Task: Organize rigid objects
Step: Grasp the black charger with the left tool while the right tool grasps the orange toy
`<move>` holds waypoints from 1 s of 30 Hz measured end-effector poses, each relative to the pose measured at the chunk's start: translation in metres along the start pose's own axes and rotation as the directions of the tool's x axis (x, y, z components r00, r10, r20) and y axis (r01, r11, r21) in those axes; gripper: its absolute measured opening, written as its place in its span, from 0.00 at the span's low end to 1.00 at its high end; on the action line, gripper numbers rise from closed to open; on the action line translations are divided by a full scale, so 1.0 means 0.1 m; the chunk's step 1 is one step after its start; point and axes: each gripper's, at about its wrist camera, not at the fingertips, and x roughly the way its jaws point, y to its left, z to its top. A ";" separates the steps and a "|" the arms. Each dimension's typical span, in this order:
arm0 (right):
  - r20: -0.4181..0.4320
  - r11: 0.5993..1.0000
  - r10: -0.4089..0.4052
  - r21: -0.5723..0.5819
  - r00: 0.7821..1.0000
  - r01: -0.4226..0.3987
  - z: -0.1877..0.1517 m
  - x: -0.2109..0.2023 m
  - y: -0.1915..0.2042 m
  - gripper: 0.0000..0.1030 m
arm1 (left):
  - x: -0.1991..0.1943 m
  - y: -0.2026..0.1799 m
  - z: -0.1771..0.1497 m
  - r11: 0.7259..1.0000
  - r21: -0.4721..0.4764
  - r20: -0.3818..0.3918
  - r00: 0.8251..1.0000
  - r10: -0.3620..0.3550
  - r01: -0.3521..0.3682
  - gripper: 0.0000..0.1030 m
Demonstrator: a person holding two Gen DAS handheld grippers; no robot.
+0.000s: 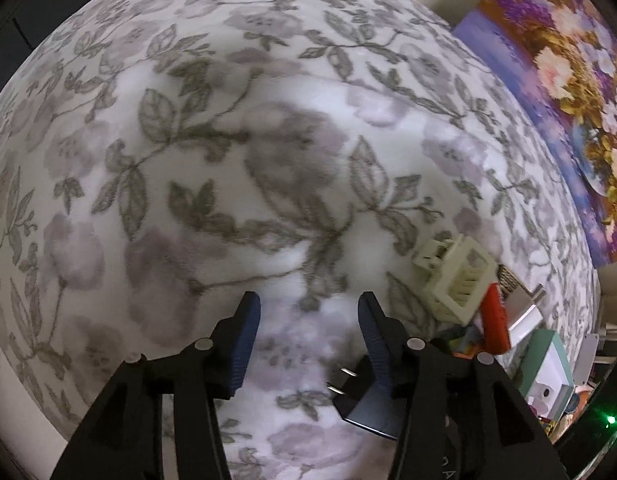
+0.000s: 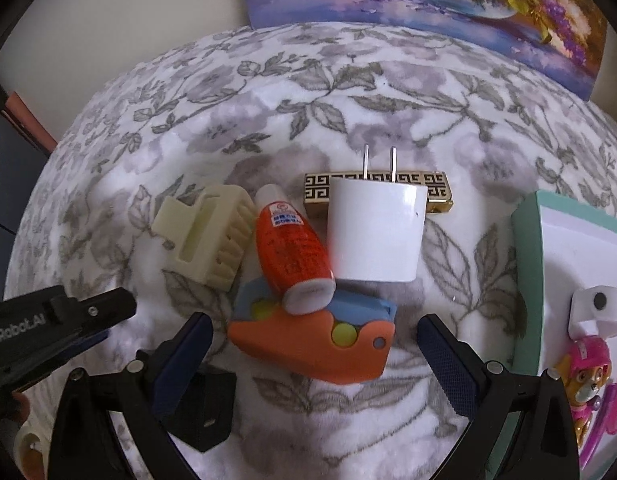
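Between my right gripper's (image 2: 314, 354) spread blue pads sits the orange-and-blue toy block (image 2: 314, 340), lying flat on the floral blanket (image 2: 268, 80), its long axis running nine to three o'clock — the pads stand clear of it on both sides, gripping nothing. Resting on the block's upper edge is the orange glue bottle (image 2: 294, 252), long axis eleven to five, its white nozzle aimed toward eleven and its flat base toward me. Touching it at three o'clock is the white charger plug (image 2: 376, 232), its two prongs pointing to twelve. Behind that lies the gold-and-black patterned bar (image 2: 438, 190), stretched nine to three. At nine o'clock from the bottle stands the cream plastic clip (image 2: 206, 232). A black charger (image 2: 206, 412) lies under my right gripper's left pad. At three o'clock a teal-rimmed box (image 2: 526, 280) holds a pink toy figure (image 2: 586, 376).

My left gripper (image 1: 310, 342) hangs part open over bare blanket — nothing between its pads, the black charger (image 1: 368, 408) just beside its right finger, prongs toward ten.
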 end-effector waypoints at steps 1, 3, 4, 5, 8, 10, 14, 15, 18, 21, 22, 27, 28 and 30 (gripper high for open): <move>0.003 1.000 -0.011 -0.006 1.000 0.011 0.00 0.01 0.02 1.00 | -0.01 0.04 0.00 1.000 -0.001 0.000 1.000 0.003 -0.003 0.51; 0.008 0.999 -0.032 -0.017 0.999 0.032 0.00 0.02 0.06 0.97 | -0.03 0.08 0.00 1.000 0.003 0.002 1.000 0.007 -0.007 0.54; 0.011 0.999 -0.041 -0.019 0.999 0.041 0.00 0.02 0.07 0.95 | -0.03 0.10 0.01 1.000 0.006 0.003 1.000 0.010 -0.010 0.60; 0.014 0.999 -0.050 -0.018 0.999 0.051 0.00 0.01 0.06 0.92 | -0.03 0.10 0.01 1.000 0.008 0.003 1.000 0.013 -0.013 0.63; 0.016 0.999 -0.049 -0.008 0.999 0.049 -0.01 -0.02 0.02 0.86 | 0.00 0.06 0.02 1.000 0.014 -0.003 1.000 0.026 -0.026 0.64; 0.017 0.999 -0.050 -0.011 0.999 0.050 -0.03 -0.04 0.00 0.82 | 0.02 0.02 0.01 0.999 0.017 -0.007 1.000 0.031 -0.030 0.64; 0.015 0.999 -0.041 -0.012 0.999 0.041 -0.06 -0.08 -0.06 0.76 | 0.02 -0.02 -0.02 0.999 0.030 -0.013 1.000 0.028 -0.028 0.64; 0.015 0.999 -0.041 -0.011 0.999 0.041 -0.07 -0.10 -0.09 0.73 | 0.02 -0.04 -0.03 0.999 0.036 -0.015 1.000 0.025 -0.024 0.65; 0.009 0.999 -0.031 -0.005 0.999 0.031 -0.11 -0.13 -0.14 0.73 | -0.01 -0.09 -0.08 0.999 0.053 -0.023 1.000 0.012 -0.011 0.65; 0.003 1.000 -0.024 -0.002 1.000 0.024 -0.13 -0.15 -0.18 0.73 | -0.03 -0.17 -0.13 0.997 0.074 -0.027 1.000 0.004 -0.002 0.65; 0.001 1.000 -0.022 0.000 1.000 0.022 -0.14 -0.16 -0.19 0.73 | -0.04 -0.20 -0.14 0.997 0.081 -0.028 1.000 0.002 0.000 0.65; -0.020 1.000 -0.022 0.020 1.000 0.023 -0.24 -0.23 -0.31 0.73 | -0.10 -0.31 -0.23 0.994 0.109 -0.033 0.999 -0.017 0.021 0.65; -0.023 0.999 -0.024 0.021 0.999 0.025 -0.25 -0.23 -0.33 0.73 | -0.12 -0.33 -0.26 0.993 0.119 -0.033 0.999 -0.020 0.023 0.65; -0.031 0.999 -0.030 0.020 0.999 0.030 -0.28 -0.25 -0.34 0.73 | -0.14 -0.37 -0.29 0.989 0.142 -0.035 0.999 -0.025 0.029 0.66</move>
